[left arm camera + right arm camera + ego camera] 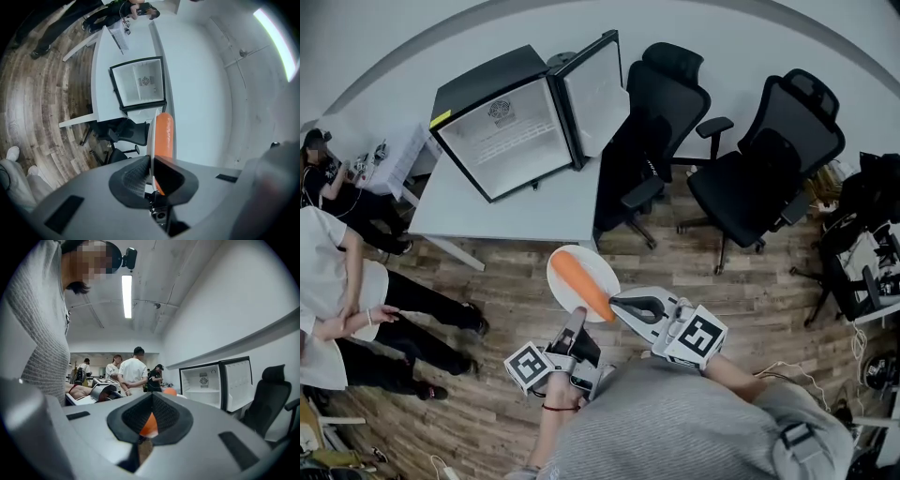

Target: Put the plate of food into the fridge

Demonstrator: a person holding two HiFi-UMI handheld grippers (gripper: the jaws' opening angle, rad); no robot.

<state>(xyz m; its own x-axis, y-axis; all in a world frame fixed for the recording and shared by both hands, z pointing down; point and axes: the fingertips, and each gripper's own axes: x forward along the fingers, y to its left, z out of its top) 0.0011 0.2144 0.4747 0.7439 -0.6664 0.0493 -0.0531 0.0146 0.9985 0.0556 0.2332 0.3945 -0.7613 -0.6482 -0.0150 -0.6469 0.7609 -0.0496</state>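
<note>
fridge stood on table, toward its far right corner | chair just right of table, second chair beyond | plate before table's near edge | food lay on plate

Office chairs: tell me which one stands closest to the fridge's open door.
The chair on the left in the head view, right beside the open fridge door at the edge of the table. The other chair stands farther right, well clear of it.
</note>
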